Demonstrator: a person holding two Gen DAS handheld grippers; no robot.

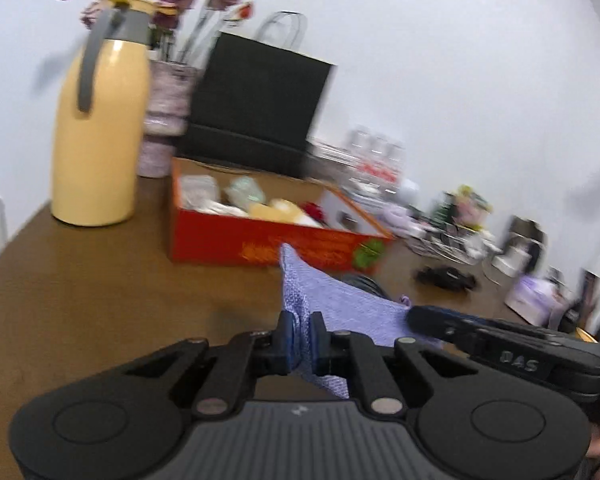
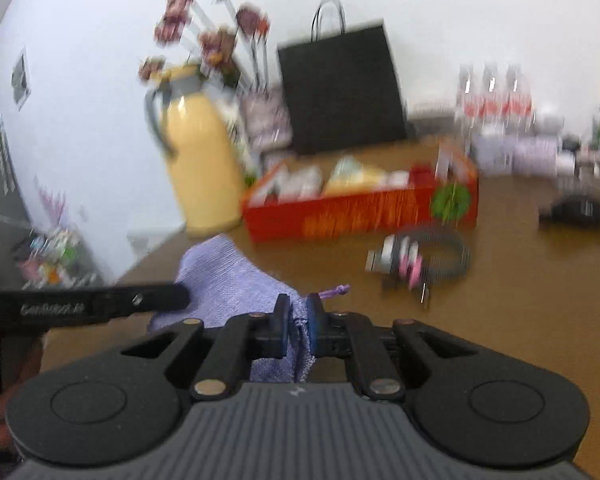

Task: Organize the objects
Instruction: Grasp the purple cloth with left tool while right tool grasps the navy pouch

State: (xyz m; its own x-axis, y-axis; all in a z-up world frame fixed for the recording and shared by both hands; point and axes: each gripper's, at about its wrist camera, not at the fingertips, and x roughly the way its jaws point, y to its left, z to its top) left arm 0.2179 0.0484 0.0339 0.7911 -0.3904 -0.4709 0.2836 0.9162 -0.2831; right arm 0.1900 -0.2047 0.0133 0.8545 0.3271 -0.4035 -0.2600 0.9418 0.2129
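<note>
I am holding a lilac cloth (image 1: 332, 308) between my two claws, above the brown table (image 1: 100, 288), so that it hangs in the air instead of dragging across the wood. My left claw (image 1: 301, 334) is closing almost fully, its blue pads pinching a bunched edge of the cloth at lower centre of the left view, with only fabric filling the narrow gap. My right claw (image 2: 298, 320) is doing the same at lower centre of the right view, nipping another edge, jaws nearly together. Each claw is reaching into the other's view from the side, so I judge I am gripping two neighbouring corners to spread or fold the cloth, which needs both ends under control. Both views are blurring, so fine detail is unclear. Beyond the cloth, at centre frame, a red box (image 1: 260, 240) is sitting open-topped with small packets in it, probably a place for gathering loose items. A yellow jug (image 1: 96, 128) is standing upright at upper left, beside a vase of dried flowers (image 1: 166, 108) and a black paper bag (image 1: 260, 100) against the wall. A coiled cable with pink bits (image 2: 420, 260) is lying loose on the table at right of centre in the right view, not yet tidied.
</note>
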